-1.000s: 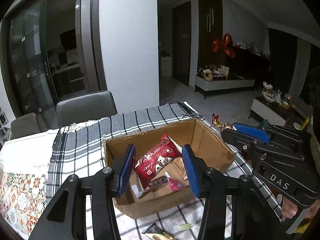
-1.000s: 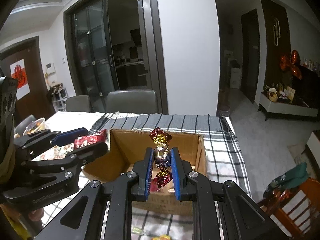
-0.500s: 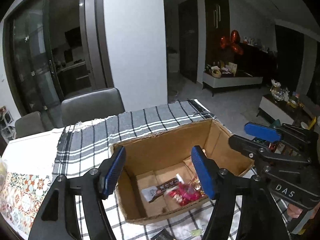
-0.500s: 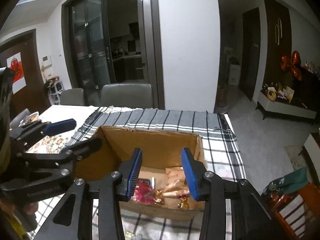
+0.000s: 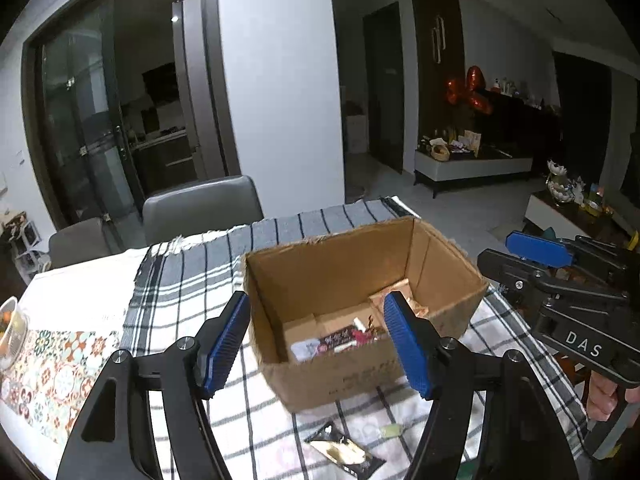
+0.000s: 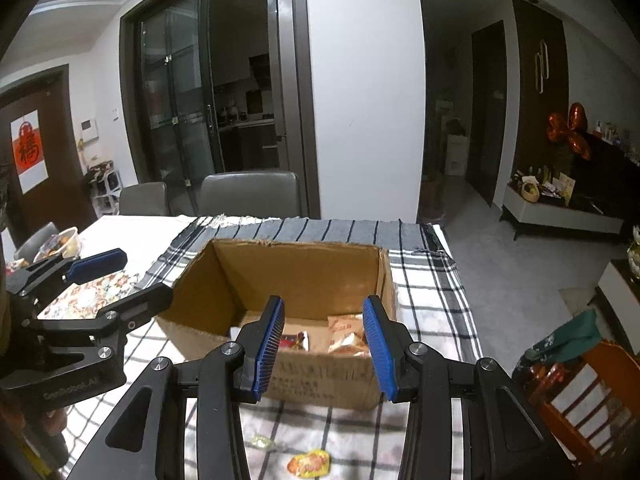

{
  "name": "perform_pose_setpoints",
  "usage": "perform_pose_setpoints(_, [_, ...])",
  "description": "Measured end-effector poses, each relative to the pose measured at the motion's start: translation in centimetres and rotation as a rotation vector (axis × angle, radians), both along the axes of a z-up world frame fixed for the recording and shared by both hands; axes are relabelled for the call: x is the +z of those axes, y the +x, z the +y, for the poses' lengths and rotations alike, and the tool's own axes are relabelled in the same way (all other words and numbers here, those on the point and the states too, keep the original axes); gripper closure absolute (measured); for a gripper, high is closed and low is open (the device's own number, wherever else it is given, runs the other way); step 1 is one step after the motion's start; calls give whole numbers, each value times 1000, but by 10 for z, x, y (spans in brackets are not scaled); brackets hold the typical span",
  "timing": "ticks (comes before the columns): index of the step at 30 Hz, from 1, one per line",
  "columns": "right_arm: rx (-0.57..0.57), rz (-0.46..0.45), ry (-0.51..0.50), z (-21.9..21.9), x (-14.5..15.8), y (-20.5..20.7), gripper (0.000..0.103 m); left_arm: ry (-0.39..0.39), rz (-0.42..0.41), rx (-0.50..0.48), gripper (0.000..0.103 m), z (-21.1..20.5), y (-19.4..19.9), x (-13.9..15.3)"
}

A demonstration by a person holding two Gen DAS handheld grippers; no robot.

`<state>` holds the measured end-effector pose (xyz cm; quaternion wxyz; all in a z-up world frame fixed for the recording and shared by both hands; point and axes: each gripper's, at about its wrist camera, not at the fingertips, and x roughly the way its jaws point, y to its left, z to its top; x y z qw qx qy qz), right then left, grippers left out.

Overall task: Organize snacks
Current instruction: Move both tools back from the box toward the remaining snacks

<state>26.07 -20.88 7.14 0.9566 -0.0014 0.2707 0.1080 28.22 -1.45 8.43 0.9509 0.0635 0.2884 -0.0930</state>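
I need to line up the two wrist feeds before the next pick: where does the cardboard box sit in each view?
Left wrist view: the cardboard box sits centre-right, beyond the open left gripper, near wall between the fingers.
Right wrist view: the box is centred, near wall behind the open right gripper.
Shared landmark: the grey chair at the table's far edge.

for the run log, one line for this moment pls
left gripper open, empty | right gripper open, empty | snacks in cardboard box
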Motion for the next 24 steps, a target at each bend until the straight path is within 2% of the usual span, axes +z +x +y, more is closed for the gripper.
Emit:
perform_pose_setpoints(7, [8, 15, 2, 3, -12, -18, 61, -33, 53, 23, 35, 8, -18, -10])
perform_pose_setpoints(24, [6, 158, 15, 1, -72, -34, 61, 1, 193, 66, 35, 7, -31, -61])
